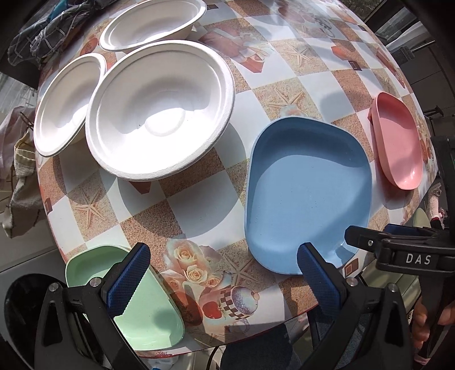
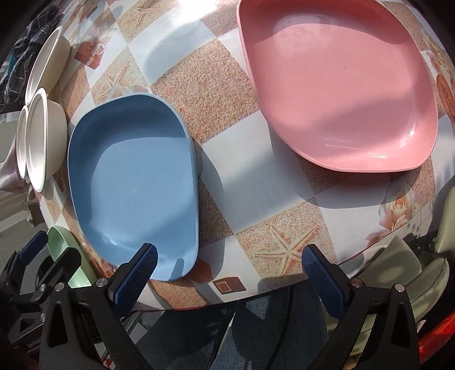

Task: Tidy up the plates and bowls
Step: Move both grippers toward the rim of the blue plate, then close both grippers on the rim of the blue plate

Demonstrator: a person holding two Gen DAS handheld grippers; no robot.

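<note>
Three white paper bowls sit at the table's far left: a large near one point(image 1: 160, 109), one to its left point(image 1: 66, 104), one behind point(image 1: 153, 24). A blue plate point(image 1: 308, 196) point(image 2: 133, 182) lies near the front edge, a pink plate point(image 1: 396, 139) point(image 2: 337, 85) to its right, a green plate point(image 1: 142, 298) point(image 2: 64, 256) at front left. My left gripper point(image 1: 224, 273) is open above the front edge, between the green and blue plates. My right gripper point(image 2: 230, 273) is open too, with its left fingertip point(image 2: 142, 267) over the blue plate's near rim.
The table point(image 1: 199, 205) has a checked starfish-and-rose cloth under glass. Crumpled cloths point(image 1: 42, 28) lie beyond its far left edge. A padded chair point(image 2: 412, 261) stands by the right front edge. A person's hand point(image 1: 426, 324) holds the right gripper's handle.
</note>
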